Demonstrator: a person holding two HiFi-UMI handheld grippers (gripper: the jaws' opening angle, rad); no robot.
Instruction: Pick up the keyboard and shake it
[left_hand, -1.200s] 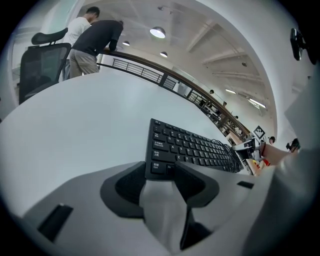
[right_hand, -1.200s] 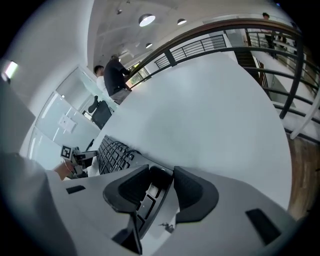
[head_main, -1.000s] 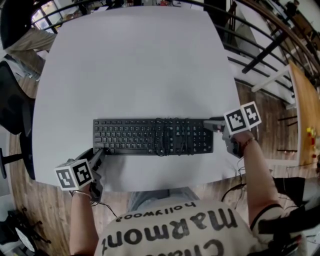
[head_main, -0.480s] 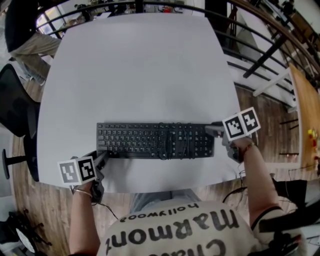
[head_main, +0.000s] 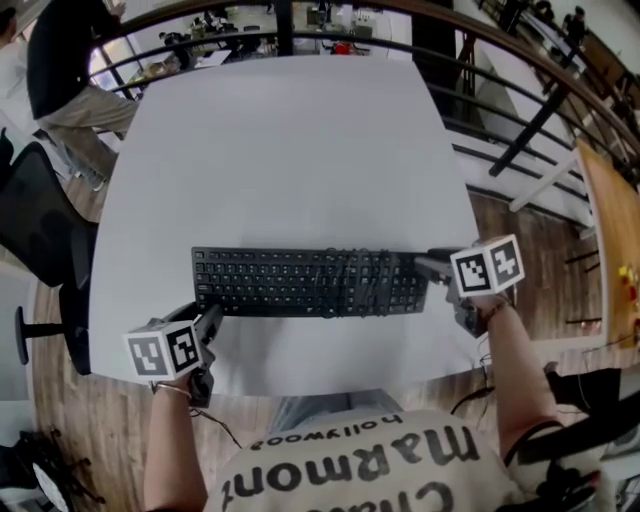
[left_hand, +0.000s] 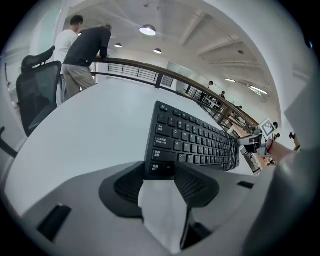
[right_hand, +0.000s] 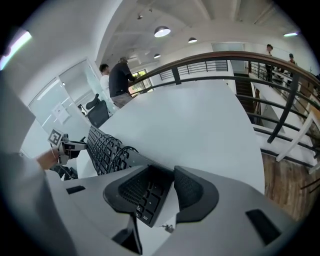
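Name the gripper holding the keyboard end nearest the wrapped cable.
The right gripper: the cable loops round the keyboard near its end; the left gripper holds the far corner.

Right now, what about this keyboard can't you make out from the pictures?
keyboard underside: every view, hidden by its own body.
Key lettering: head view, too small.
Its right end: right gripper view, partly covered by the right gripper.
cable end: head view, lost in coils.

Keyboard (head_main: 310, 282) ran left-right across the near half of the table (head_main: 290, 150), with the cable (head_main: 352, 278) bunched on its right half. Left gripper (head_main: 212, 314) sat on its near-left corner, right gripper (head_main: 425, 264) on its right end. Chair (head_main: 40, 230) stood left of the table, railing (head_main: 330, 8) behind its far edge.
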